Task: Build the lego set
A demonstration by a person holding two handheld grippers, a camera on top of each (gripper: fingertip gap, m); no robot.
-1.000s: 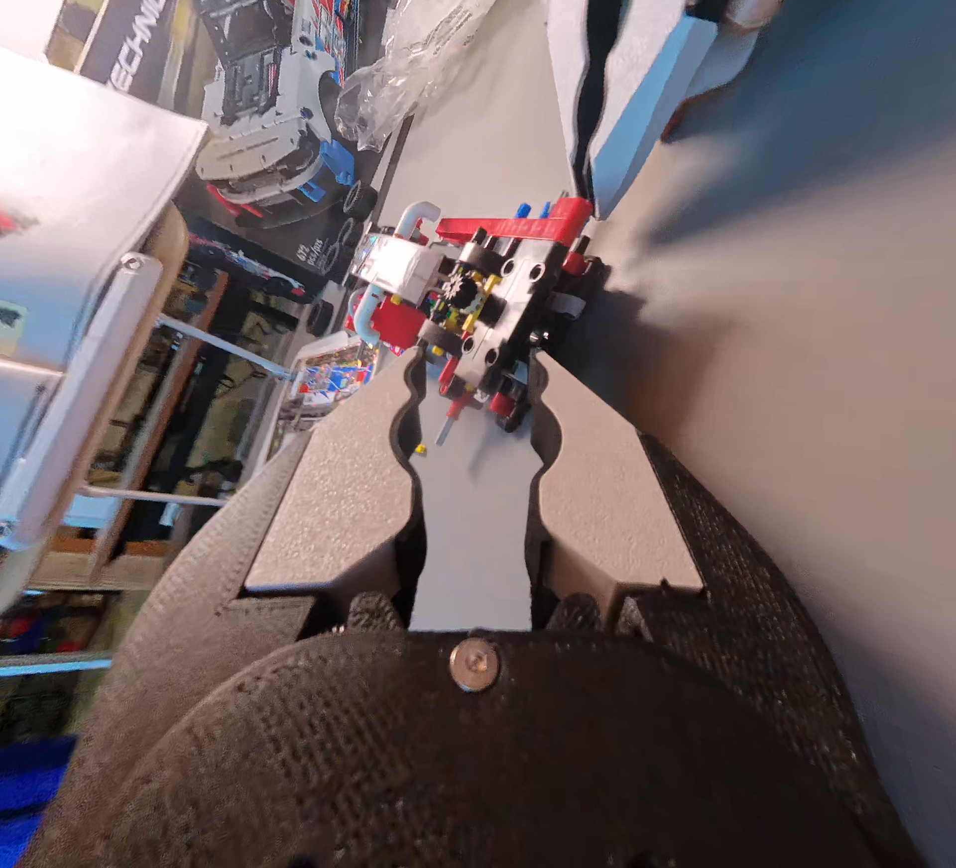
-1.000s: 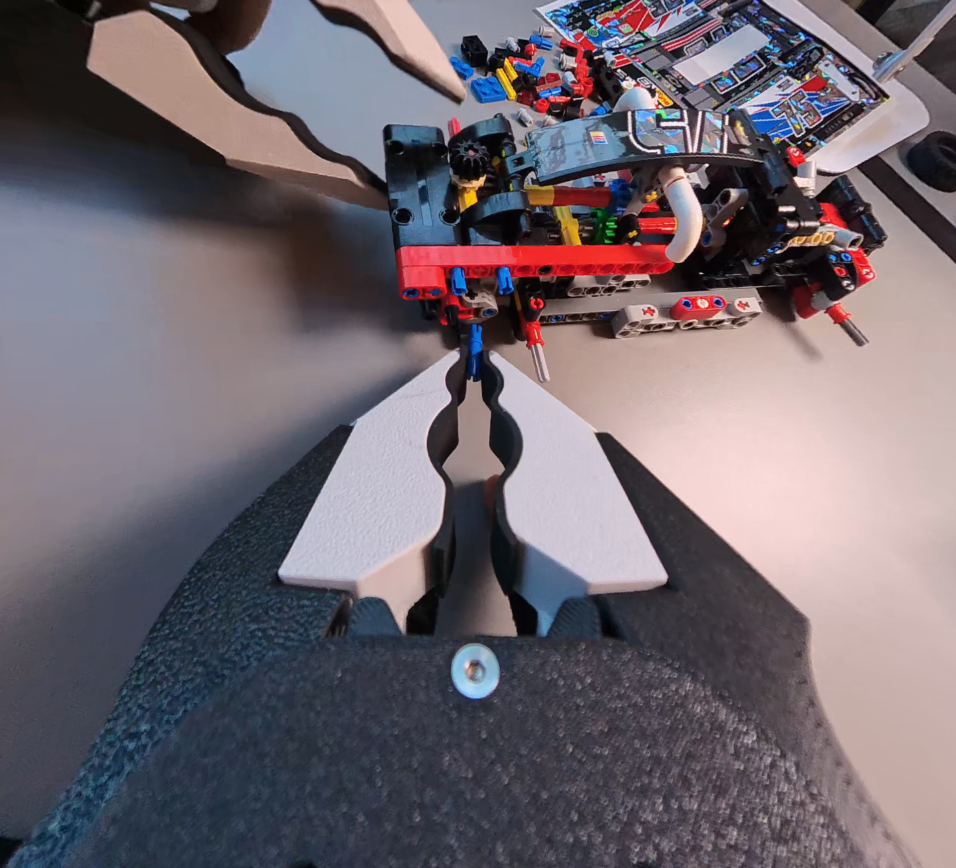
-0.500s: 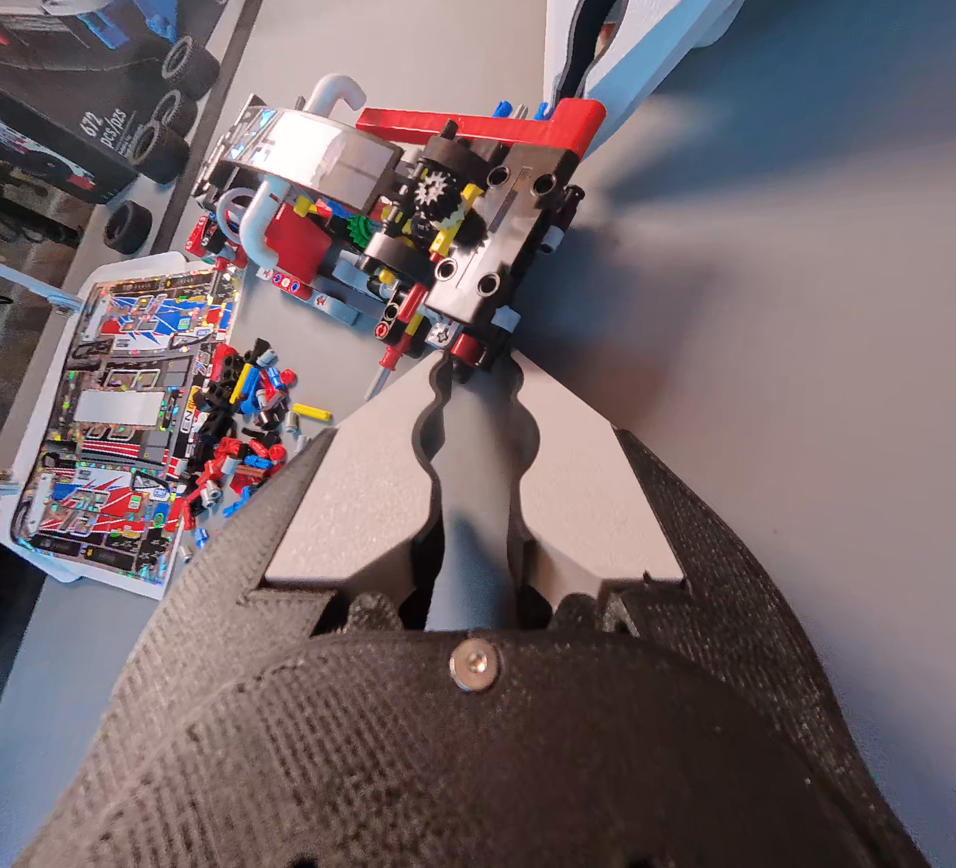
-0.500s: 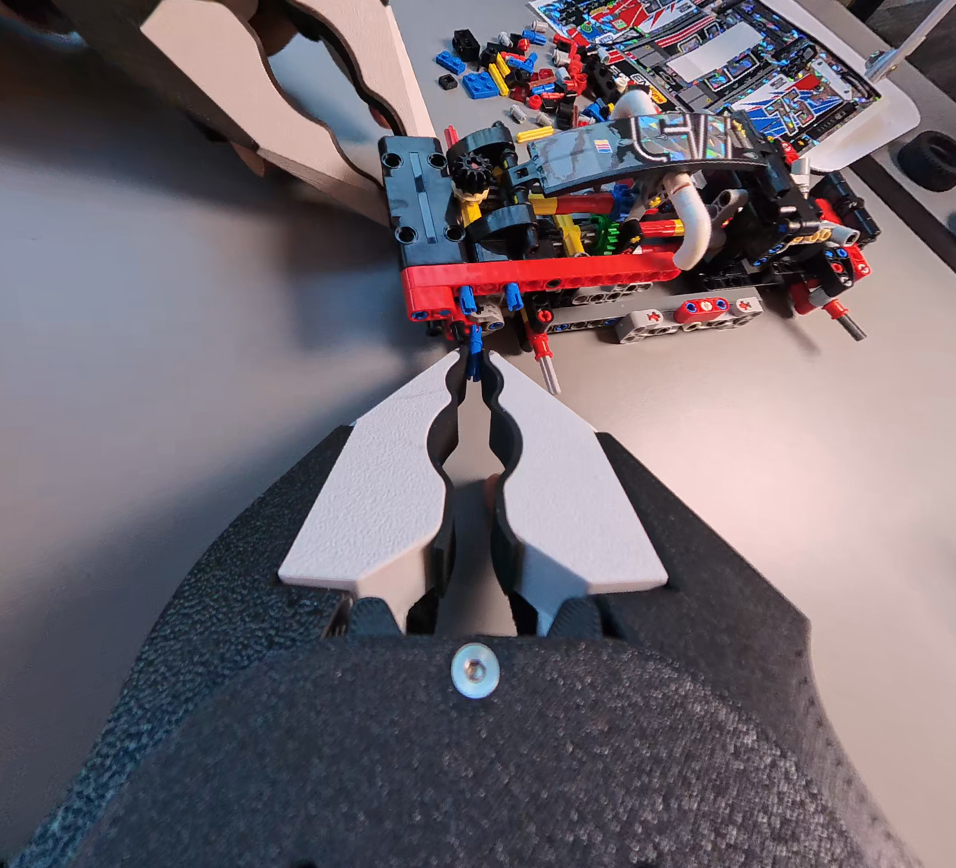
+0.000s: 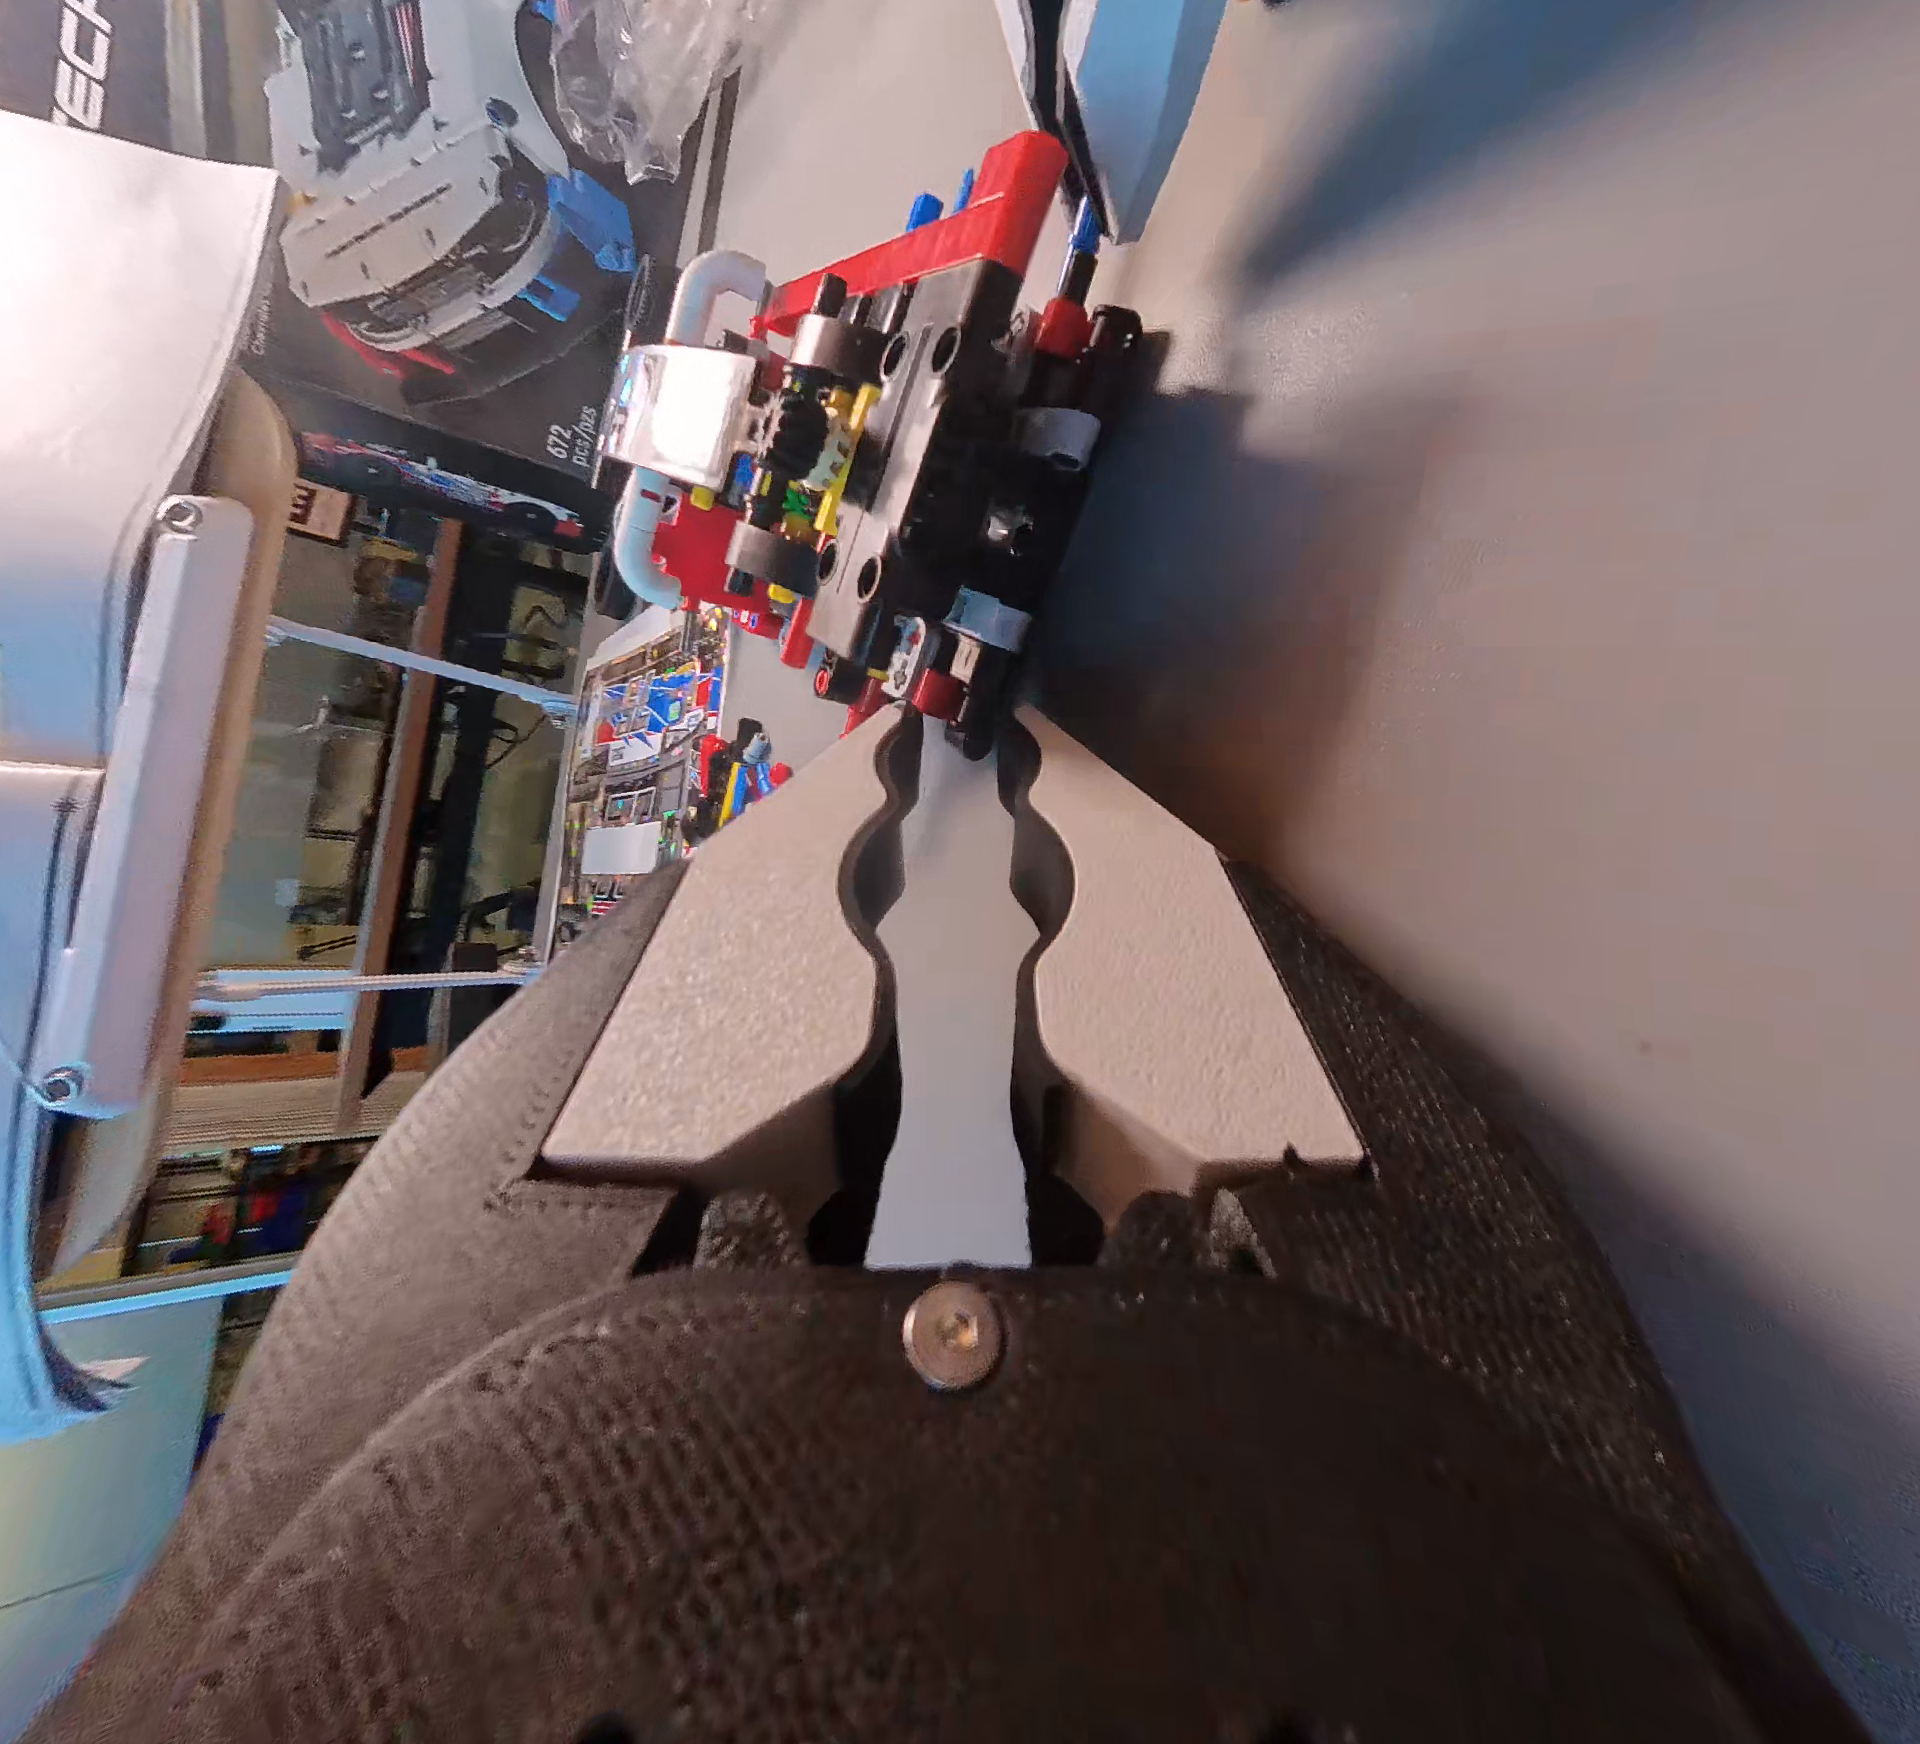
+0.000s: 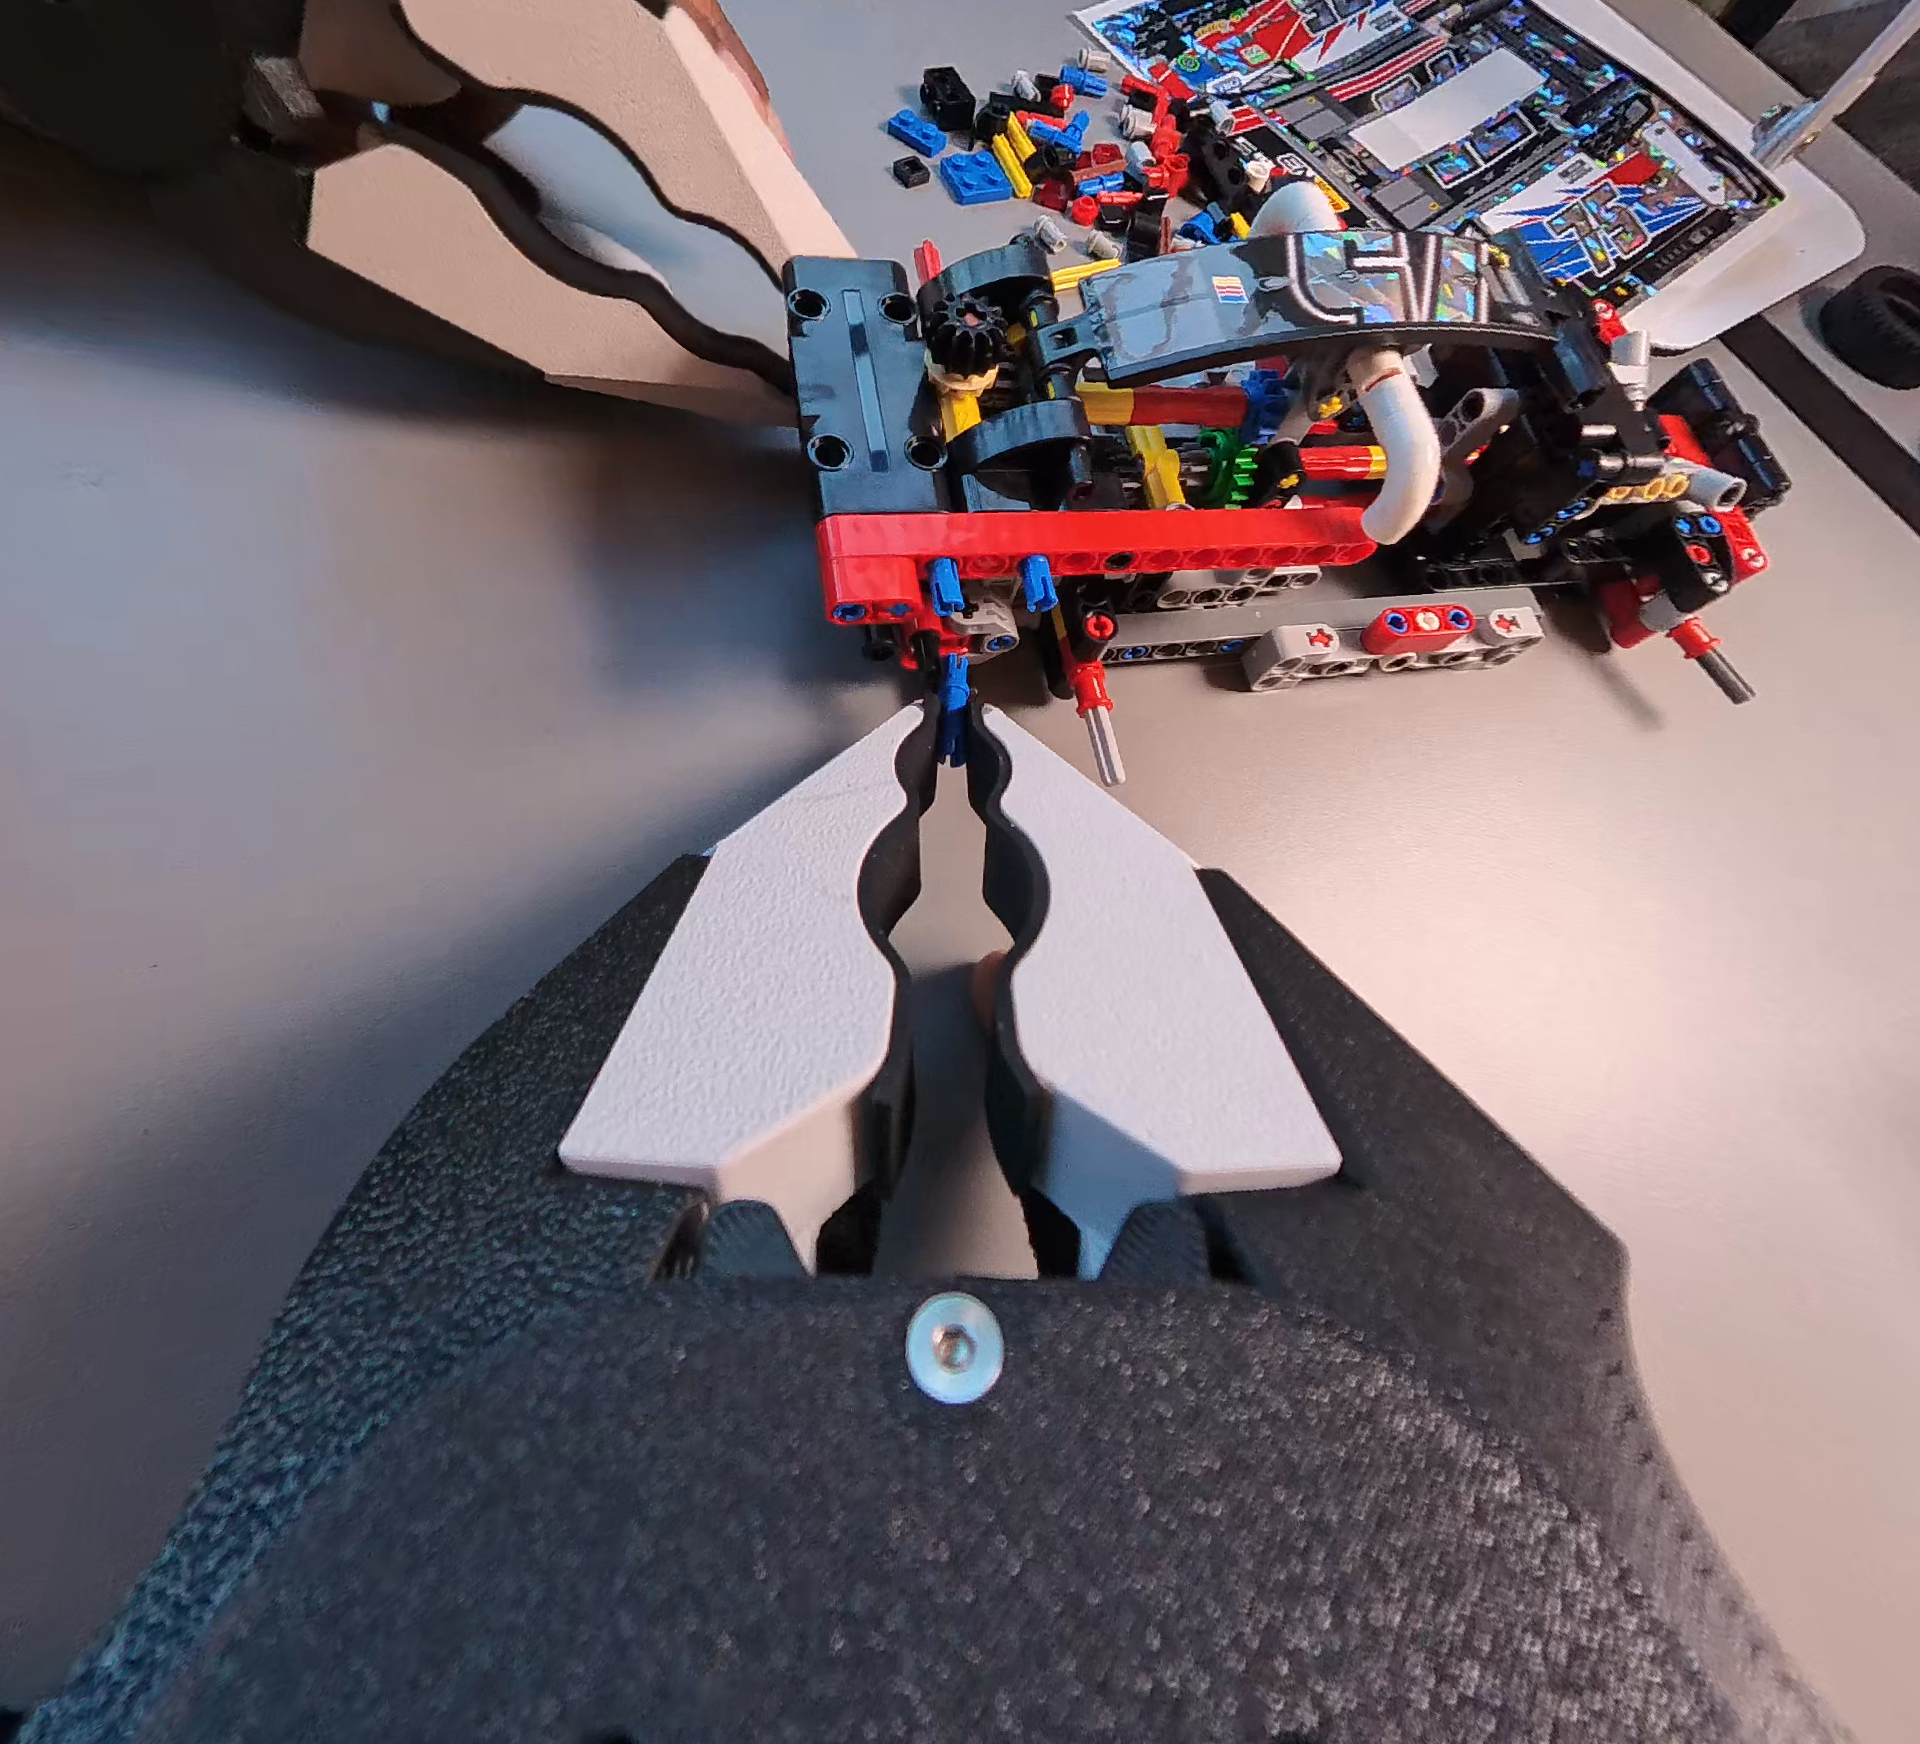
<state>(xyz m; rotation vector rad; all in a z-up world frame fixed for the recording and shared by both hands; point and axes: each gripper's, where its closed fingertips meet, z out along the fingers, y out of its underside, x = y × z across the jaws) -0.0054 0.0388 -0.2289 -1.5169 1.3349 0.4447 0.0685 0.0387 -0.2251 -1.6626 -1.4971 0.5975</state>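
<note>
A crumpled clear plastic bag [image 5: 665,1] lies on the grey table [image 6: 312,759].

We see a grey desk [image 6: 312,655] under a black lego chassis [image 6: 1247,447] with a long red beam [image 6: 1101,541] and blue pins. Our fingers [image 6: 769,946] are pale grey with black edges. The sticker sheet [image 6: 1455,94] shimmers in holographic red, blue and black.

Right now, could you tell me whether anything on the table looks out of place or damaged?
Nothing stands out. The partly built car sits flat on the table, loose pieces lie in a pile beside the sticker sheet, and the right gripper pinches a blue pin at the chassis edge.
</note>
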